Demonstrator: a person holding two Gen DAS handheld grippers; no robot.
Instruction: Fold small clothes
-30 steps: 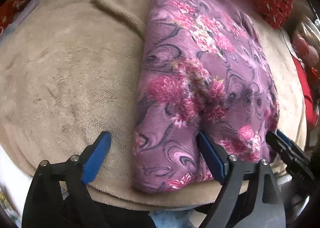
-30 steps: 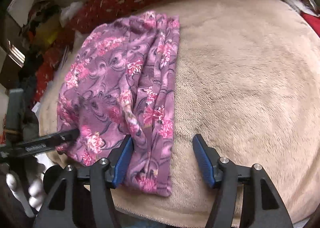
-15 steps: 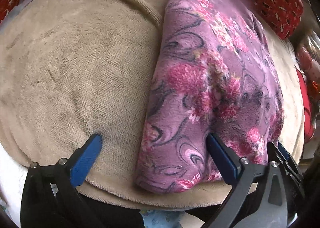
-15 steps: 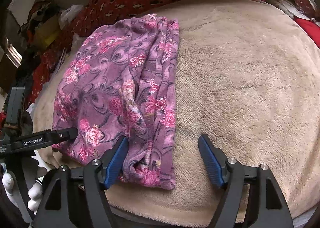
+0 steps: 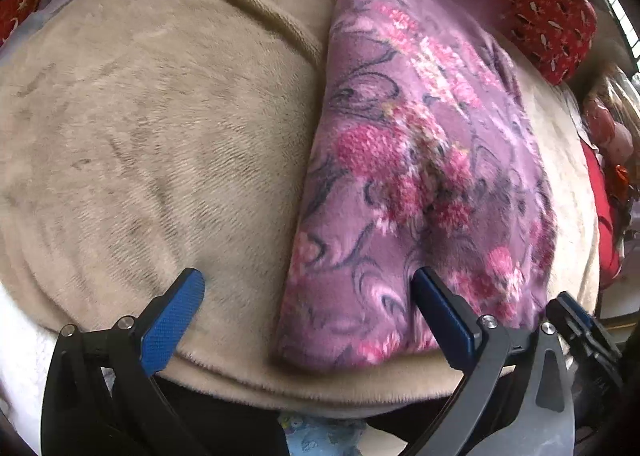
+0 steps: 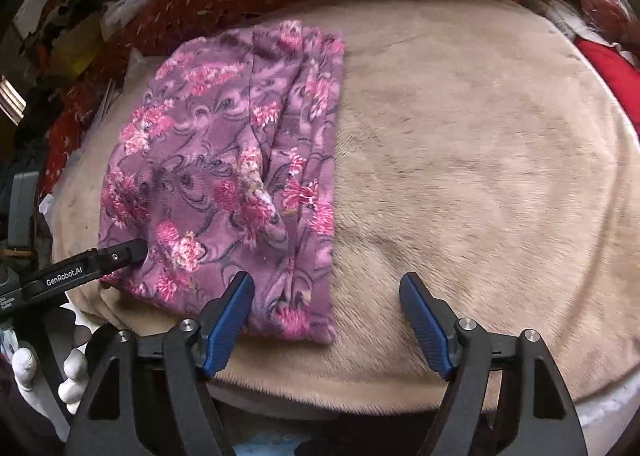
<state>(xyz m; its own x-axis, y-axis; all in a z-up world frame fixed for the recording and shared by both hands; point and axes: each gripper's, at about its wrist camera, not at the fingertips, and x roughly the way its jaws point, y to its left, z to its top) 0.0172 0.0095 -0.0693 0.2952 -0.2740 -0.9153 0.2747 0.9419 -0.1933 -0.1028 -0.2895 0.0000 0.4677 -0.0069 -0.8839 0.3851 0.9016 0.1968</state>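
Both tongs, left tongs [image 5: 308,312] and right tongs [image 6: 326,312], having just spread wide and holding nothing, straddle the near edges of the folded floral garment [image 5: 420,176] on the beige blanket [image 5: 160,116], and a blue pad dragging its fleece, which the right-hand pad of the left tongs perhaps already touches, could pull the fold open.

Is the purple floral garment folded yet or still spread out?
Folded. The garment lies as a narrow strip on the beige blanket, with stacked layer edges along one long side and a rounded fold along the other.

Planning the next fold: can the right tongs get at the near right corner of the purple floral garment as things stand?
Probably yes. The right tongs stand open with that corner of the purple floral garment between their pads, and only bare beige blanket lies around it.
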